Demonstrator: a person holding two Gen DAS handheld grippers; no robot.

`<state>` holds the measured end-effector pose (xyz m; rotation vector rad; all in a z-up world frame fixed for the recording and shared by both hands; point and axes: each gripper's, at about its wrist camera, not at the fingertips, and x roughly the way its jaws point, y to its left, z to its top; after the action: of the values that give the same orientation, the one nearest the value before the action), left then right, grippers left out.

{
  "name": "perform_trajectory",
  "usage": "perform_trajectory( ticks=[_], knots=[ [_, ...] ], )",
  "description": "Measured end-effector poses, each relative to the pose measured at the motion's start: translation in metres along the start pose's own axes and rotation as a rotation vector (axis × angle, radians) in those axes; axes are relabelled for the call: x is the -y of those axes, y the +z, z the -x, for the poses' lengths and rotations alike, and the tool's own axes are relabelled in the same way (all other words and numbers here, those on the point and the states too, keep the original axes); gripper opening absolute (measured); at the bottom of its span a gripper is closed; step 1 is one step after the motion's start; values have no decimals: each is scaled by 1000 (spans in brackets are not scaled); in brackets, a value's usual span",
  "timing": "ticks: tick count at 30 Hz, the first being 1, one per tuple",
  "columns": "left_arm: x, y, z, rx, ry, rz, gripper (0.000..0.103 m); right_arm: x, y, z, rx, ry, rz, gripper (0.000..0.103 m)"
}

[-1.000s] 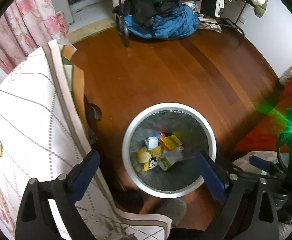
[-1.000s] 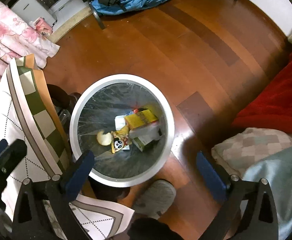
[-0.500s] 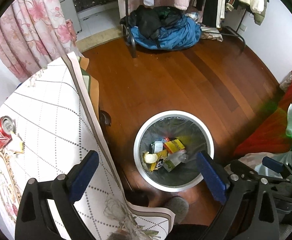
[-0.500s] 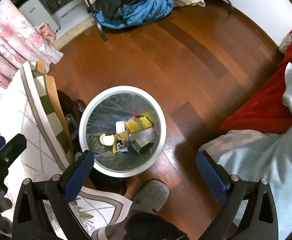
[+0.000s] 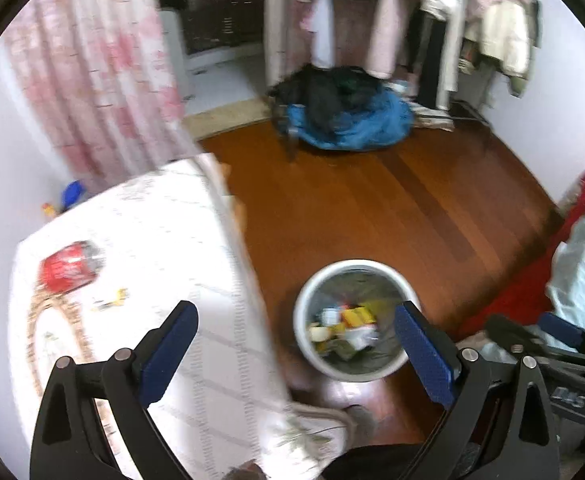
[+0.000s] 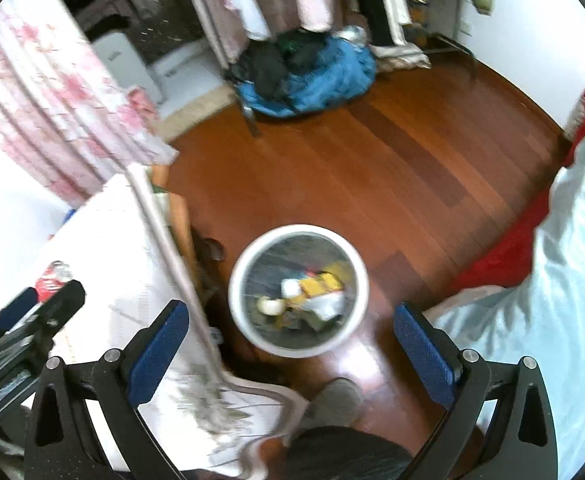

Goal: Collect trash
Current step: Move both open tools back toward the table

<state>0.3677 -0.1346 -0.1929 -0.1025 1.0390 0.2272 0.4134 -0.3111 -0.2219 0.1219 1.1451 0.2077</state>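
Bare wood floor (image 5: 392,216) rings bin (image 5: 304,344) beside table edge (image 5: 248,280)

So on my left there's the table (image 5: 196,240) with a white checked tablecloth (image 5: 164,364) hanging over the edge. On the cloth there's a crushed red soda can (image 5: 70,267) lying on its side, and just beside the can a small yellowish scrap (image 5: 112,299), too blurry to say what it is. The wooden floor (image 6: 372,168) carries the white round trash bin (image 6: 298,290), right next to the table edge. Well beyond the bin, a blue and black clothes pile (image 6: 304,76) sits on the floor under the hanging clothes.
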Motion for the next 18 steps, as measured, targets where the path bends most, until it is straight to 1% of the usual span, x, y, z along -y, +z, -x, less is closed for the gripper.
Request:
perform_trajectory(
  ticks=[3,5,7,10,12,14,15,18],
  knots=[
    [-43,-4,10,11,49,72,100,-38,2,5,3,61,49,103],
    [-80,-13,13,18,102,129,100,-74,1,-4,-19,94,92,103],
    [-122,-26,9,4,167,191,100,-106,-2,-18,-51,142,122,103],
    [-187,-56,-10,-63,268,271,100,-168,-10,-52,-115,219,162,103],
    [-232,-80,-28,-108,330,334,100,-208,-16,-79,-158,250,191,103],
    [-261,-100,-40,-146,368,374,100,-252,-22,-110,-203,273,226,103],
    [-282,-111,-50,-169,385,405,100,-271,-25,-124,-222,277,242,103],
    [-316,-131,-68,-207,393,454,100,-322,-29,-163,-264,280,290,102]
  ],
)
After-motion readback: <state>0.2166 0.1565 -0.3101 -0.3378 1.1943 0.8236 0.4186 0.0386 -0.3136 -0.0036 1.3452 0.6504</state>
